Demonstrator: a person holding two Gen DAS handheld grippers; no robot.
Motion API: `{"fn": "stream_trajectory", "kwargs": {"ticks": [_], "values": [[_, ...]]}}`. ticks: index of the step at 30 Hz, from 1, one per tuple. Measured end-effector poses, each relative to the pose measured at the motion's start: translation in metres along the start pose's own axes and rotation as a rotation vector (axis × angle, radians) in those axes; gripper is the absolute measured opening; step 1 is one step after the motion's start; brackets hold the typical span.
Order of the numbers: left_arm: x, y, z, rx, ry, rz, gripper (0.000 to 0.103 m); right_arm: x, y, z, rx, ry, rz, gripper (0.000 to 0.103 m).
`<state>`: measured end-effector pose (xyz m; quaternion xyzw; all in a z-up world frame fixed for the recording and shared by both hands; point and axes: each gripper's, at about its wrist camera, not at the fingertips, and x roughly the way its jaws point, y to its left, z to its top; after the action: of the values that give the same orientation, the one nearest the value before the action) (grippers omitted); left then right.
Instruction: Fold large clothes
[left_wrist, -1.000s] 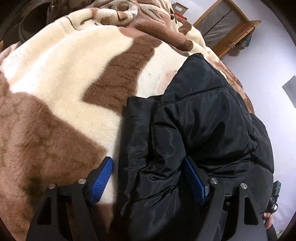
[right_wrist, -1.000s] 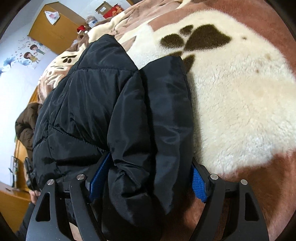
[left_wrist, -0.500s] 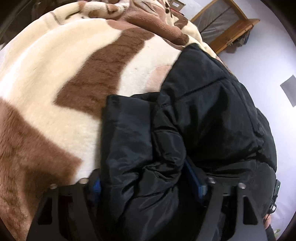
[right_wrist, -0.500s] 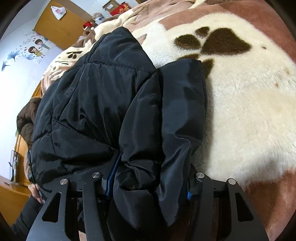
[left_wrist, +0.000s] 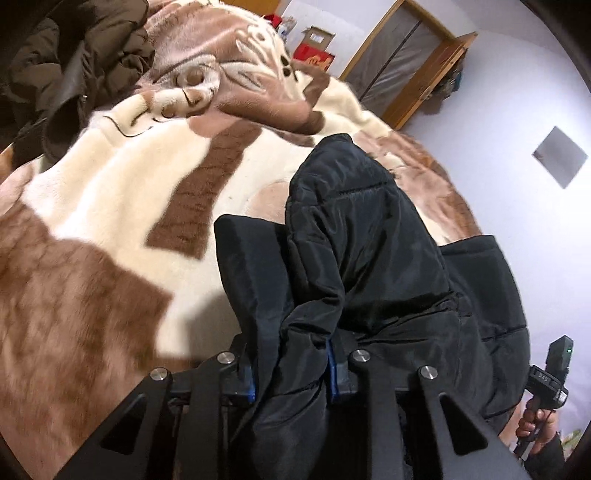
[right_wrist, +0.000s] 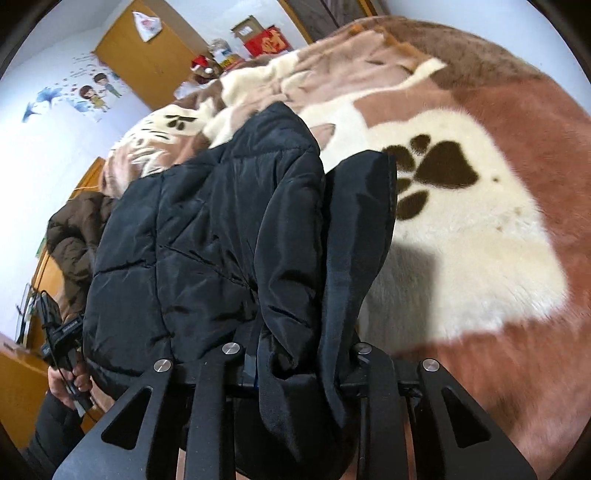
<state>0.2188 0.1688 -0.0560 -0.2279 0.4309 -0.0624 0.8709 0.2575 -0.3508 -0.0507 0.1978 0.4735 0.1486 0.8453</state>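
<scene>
A black padded jacket (left_wrist: 369, 258) lies on a bed covered by a plush brown-and-cream blanket (left_wrist: 110, 221), its near end bunched and lifted off the blanket while the far end rests toward the bed's far edge. The left gripper (left_wrist: 291, 373) has a thick fold of the jacket's near edge between its blue-padded fingers (left_wrist: 333, 373); the jaws are closing and the pads press into the fabric. The right gripper (right_wrist: 303, 365) likewise clamps a fold of the same near edge on the jacket's other side, its jaws closing on the cloth. A dark paw print (right_wrist: 436, 170) on the blanket lies just beside the jacket. A brown coat (left_wrist: 74, 62) is heaped at the bed's far corner, well apart from the jacket.
</scene>
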Motion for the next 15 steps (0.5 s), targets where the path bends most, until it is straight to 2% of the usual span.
{"fn": "stream_trajectory", "kwargs": {"ticks": [7, 15], "values": [[-0.046, -0.002, -0.037, -0.004, -0.015, -0.021, 0.026, -0.035, 0.0, -0.041, 0.017, -0.004, 0.038, 0.025], [-0.063, -0.01, -0.032, 0.009, -0.046, -0.029, 0.026, -0.05, 0.006, -0.038, -0.002, -0.034, 0.067, 0.025]]}}
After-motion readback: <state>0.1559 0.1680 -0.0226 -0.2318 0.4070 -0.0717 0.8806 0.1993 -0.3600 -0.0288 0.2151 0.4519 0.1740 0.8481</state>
